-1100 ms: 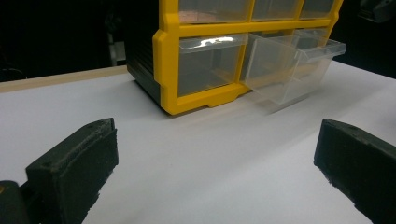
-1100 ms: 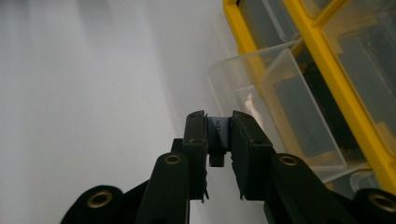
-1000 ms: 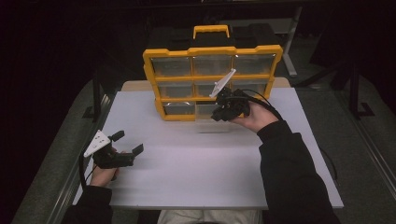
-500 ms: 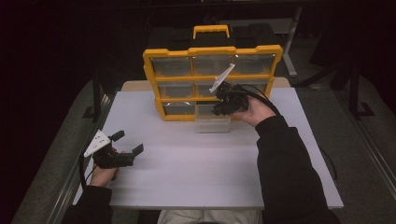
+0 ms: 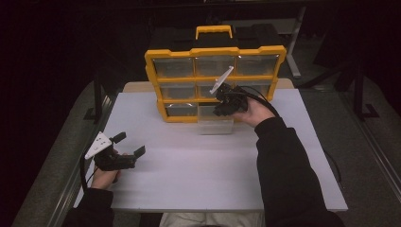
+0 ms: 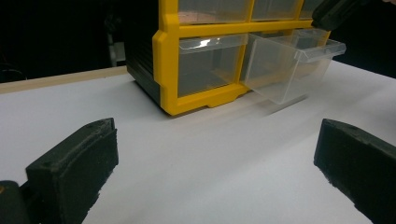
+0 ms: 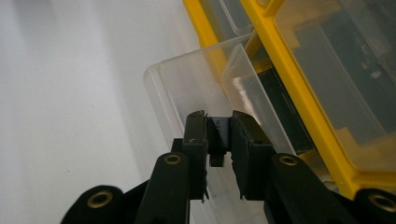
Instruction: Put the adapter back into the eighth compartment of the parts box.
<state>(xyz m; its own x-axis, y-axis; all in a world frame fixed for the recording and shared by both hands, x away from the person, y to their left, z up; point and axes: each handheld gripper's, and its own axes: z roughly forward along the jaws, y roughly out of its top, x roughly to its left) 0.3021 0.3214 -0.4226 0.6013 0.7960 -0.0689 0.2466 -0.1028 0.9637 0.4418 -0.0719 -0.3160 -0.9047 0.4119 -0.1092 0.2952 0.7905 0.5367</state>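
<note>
The white table point(image 5: 189, 189) spreads wide and mostly bare across the high view; its near half and left side lie open, and its right stretch beyond the sleeve is free as far as the edge. A pale wooden strip shows along its far edge behind the cabinet.

The yellow drawer cabinet point(image 5: 215, 49) stands upright at the far middle of the table, a grid of clear compartments in a yellow frame with a handle on top. It blocks the way toward the far edge, and dark stands rise beyond the table on both sides.

The clear drawer point(image 5: 216, 125) juts from the bottom row, middle column, pulled partway out toward the person, with its front end over the table. In the left gripper view the clear drawer point(image 6: 292, 65) hangs tilted out of the frame, its neighbour to the left pushed in.

The right gripper point(image 5: 223, 109) sits at the drawer's front, its jaws nearly together and pinching a small tab at the drawer's rim, as the right gripper view shows point(image 7: 219, 135).

The left gripper point(image 5: 128, 150) rests low near the table's left edge, well apart from the cabinet, jaws spread wide with nothing between them.
</note>
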